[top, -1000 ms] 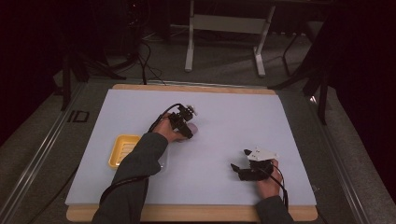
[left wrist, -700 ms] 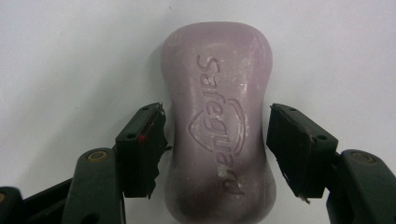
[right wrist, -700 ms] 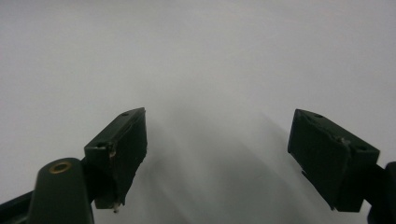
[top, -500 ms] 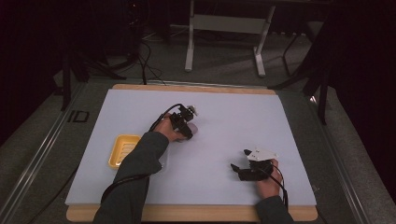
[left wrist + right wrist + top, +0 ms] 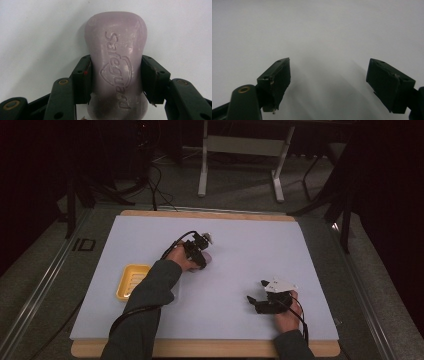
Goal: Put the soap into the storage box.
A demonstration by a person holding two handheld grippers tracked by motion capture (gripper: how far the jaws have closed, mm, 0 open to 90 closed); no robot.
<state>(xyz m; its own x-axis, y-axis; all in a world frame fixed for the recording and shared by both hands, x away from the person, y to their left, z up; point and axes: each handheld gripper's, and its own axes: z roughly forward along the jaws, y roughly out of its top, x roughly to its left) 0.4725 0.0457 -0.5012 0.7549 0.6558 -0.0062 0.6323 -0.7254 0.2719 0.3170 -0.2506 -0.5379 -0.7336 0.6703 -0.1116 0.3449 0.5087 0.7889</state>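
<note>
Soap (image 5: 116,72), a pale lilac bar with a brand name pressed into its top, is clamped across its narrow waist by the left gripper (image 5: 116,80), whose jaws have just been closing and now have both pads pressed against the bar's sides. In the high view the bar (image 5: 206,258) is seen lying flat on the white mat (image 5: 300,255), just left of centre, with the left gripper (image 5: 200,254) over it. At about eight o'clock from the bar, near the mat's left edge, a yellow soap dish (image 5: 132,281) is set. At about four o'clock, well apart, the right gripper (image 5: 252,301) is held low over bare mat with its jaws spread wide and nothing between them (image 5: 328,85). A slip is judged the main risk: the bar is smooth and rounded and is gripped toward its near end, so it may be tipped or squeezed out forward when lifted.
</note>
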